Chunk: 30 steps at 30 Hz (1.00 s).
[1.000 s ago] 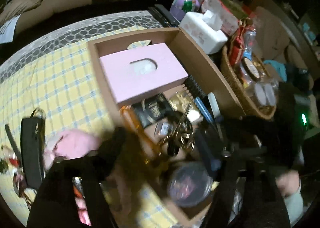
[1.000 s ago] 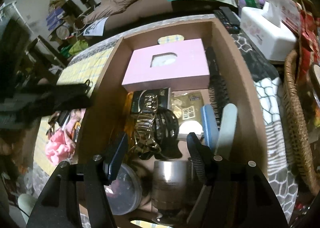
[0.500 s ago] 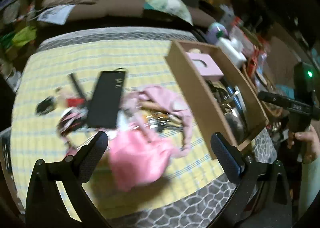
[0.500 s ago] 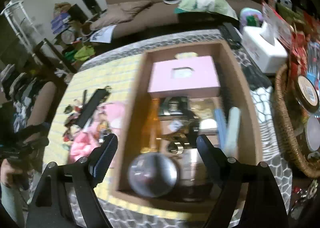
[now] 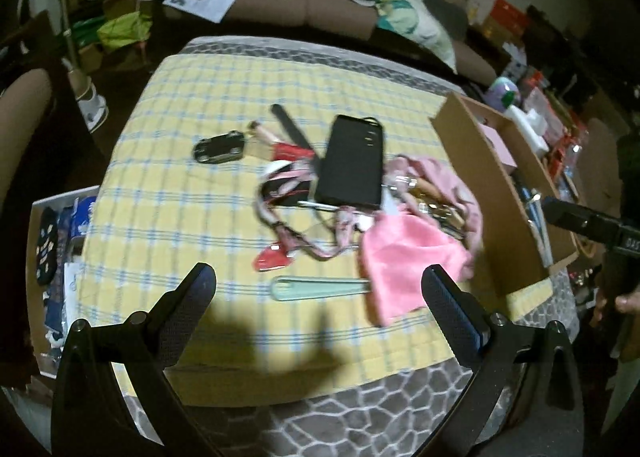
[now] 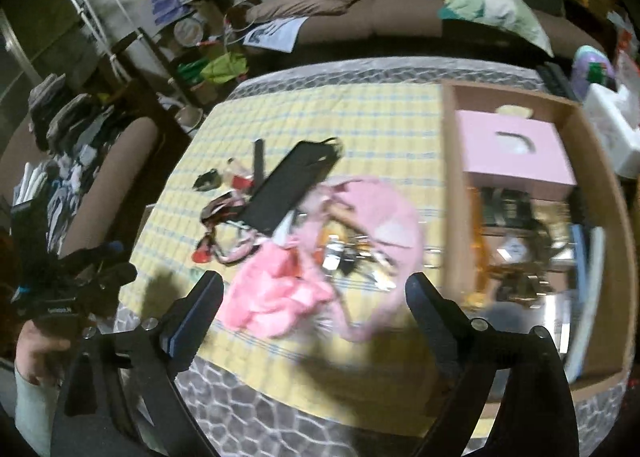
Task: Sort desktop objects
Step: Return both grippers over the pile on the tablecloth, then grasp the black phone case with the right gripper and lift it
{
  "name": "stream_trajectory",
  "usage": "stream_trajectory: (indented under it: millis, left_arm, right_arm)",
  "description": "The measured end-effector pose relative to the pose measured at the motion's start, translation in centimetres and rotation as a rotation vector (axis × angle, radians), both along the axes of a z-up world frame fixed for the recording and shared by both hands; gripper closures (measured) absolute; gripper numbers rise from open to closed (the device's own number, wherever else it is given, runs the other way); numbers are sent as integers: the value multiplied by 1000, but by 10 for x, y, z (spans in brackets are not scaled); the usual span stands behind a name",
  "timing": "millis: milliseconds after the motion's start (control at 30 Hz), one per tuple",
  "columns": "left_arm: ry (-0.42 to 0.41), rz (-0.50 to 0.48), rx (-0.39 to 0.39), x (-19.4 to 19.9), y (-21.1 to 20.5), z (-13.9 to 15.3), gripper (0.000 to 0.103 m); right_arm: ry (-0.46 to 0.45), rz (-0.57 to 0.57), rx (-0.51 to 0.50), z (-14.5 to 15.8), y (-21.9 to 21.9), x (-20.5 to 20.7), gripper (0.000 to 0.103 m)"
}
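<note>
Left gripper (image 5: pixel 318 289) spread wide, empty, over yellow checked cloth (image 5: pixel 200 217); right gripper (image 6: pixel 314 295) empty, jaws opening, above pink fabric (image 6: pixel 280 293); loose items on the cloth: black case (image 5: pixel 352 161), mint green strip (image 5: pixel 320 288); cardboard box (image 6: pixel 452 185) beside them, pink tissue box (image 6: pixel 516 153) inside.

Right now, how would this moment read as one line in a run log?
left claw: open, empty | right claw: opening, empty | loose pile: on yellow cloth | cardboard box: part filled
</note>
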<state>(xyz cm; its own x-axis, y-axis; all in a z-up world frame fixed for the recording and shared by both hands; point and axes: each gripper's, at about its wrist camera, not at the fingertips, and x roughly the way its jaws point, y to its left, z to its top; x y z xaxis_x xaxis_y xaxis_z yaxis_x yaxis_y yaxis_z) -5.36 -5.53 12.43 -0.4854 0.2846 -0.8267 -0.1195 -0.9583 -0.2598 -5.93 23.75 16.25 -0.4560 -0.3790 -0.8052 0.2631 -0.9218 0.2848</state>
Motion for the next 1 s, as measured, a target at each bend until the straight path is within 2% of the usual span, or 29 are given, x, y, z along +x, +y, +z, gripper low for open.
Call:
stream_trajectory:
  millis: [167,233,300,400,500,600,667,767,800,867,900,933,1000]
  left_arm:
    - [-25,68,25,-6,-25,-22,0]
    - [-35,93,66,-11,-31,-34,0]
    - [-36,102,93,-15,-34,-42,0]
    - [-30,109,94,-24,-32,-51,0]
    - [-38,113,136,-34,-31,-55,0]
    - [-18,109,113,-42,-27,-53,0]
    - [-13,102,95,-46,-23,-53,0]
    - [-29,86,139,-49,-22,-56,0]
    - [-33,86,139,-50,-21,-57,0]
    - [-32,87,132,-50,-21,-57,0]
    - [-34,88,131,-50,-21,-58,0]
    - [-36,88,138,-50,-21,-58,0]
    - [-37,87,150,-50,-22,-58,0]
  right_arm:
    - [-24,21,-28,-20,-41,-16,8]
    - [-27,17,-22,-30,-56,-27,8]
    - [-36,5,-22,-43,-70,-40,8]
    - [-46,-24,-24,-58,-80,-61,8]
    - [-50,-51,-1,-74,-92,-85,8]
    - [-49,-89,44,-87,-99,-107,8]
    - [-55,-106,52,-94,-100,-119,10]
    - [-76,-112,62,-106,-102,-130,17]
    - [-72,-113,80,-109,-103,-132,20]
    - [-70,-112,111,-114,-105,-135,34]
    - [-76,-106,116,-117,-105,-136,56]
    - [-89,-104,125,-121,-104,-137,67]
    - [-79,-108,116,-121,-98,-136,73]
